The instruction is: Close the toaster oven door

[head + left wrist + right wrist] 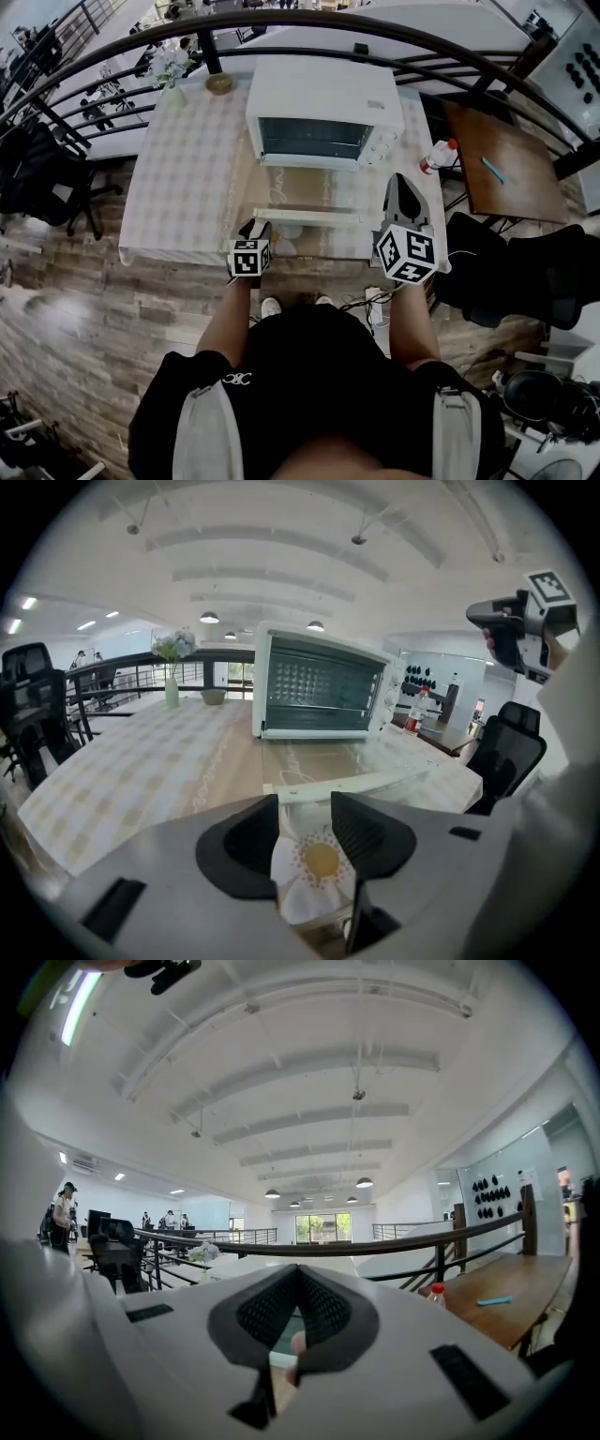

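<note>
A white toaster oven stands at the back of the checked table. Its glass door hangs open and lies flat, with the handle edge toward me. My left gripper sits low at the table's front edge, just left of the handle. In the left gripper view the gripper is open over a white flower-shaped thing, and the handle lies just beyond. My right gripper is raised to the right of the door. In the right gripper view it is shut, empty and tilted upward.
A vase of flowers and a small bowl stand at the table's back left. A red-capped bottle is right of the oven, beside a brown side table. A dark railing curves behind. Black chairs flank the table.
</note>
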Tool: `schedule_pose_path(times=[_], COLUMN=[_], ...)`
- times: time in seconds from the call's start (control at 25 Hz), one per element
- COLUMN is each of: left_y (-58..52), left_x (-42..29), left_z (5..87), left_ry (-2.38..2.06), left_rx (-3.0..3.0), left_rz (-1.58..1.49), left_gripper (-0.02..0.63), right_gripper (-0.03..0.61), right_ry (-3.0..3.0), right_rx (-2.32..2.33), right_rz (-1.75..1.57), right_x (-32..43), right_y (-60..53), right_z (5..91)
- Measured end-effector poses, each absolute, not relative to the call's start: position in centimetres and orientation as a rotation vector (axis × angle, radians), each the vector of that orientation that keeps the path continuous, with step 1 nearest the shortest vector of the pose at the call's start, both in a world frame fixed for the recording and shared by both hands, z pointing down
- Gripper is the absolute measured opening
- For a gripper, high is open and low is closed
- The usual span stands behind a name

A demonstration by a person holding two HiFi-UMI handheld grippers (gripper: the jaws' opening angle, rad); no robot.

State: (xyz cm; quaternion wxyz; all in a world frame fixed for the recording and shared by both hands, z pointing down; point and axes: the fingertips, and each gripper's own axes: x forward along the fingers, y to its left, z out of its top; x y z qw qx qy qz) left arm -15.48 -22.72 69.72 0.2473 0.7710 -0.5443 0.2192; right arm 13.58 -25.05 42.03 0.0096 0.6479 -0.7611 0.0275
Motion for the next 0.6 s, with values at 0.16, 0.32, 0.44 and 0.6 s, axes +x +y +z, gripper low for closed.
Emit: schedule_pose_path(times=[0.16, 0.32, 0.44, 0.6], left_y=[-23.5, -24.1, -24.9, -25.6], left_x=[-15.1, -15.0, -14.8, -14.3], left_z=[72.1, 73.7, 74.5, 76.0], left_ry=[-1.446, -1.431, -1.433, -1.431], left_rx=[2.053, 2.033, 2.021, 2.001], left_rz=[0.590, 0.631, 0.634, 0.695], left_gripper=[0.181, 0.181, 0.181, 0.169], right_gripper=[-0.006, -0.006, -0.006, -0.006], right_ry=[-2.319, -2.254, -2.213, -2.172], right_rx=[2.046, 2.090, 2.125, 2.158], right_rz=[0.097, 0.102, 0.109, 0.143], right_x=[14.5, 15.8, 17.0, 18.0], right_y=[-24.4, -23.6, -23.1, -22.7], right_z=[42.8, 43.2, 43.5, 44.2])
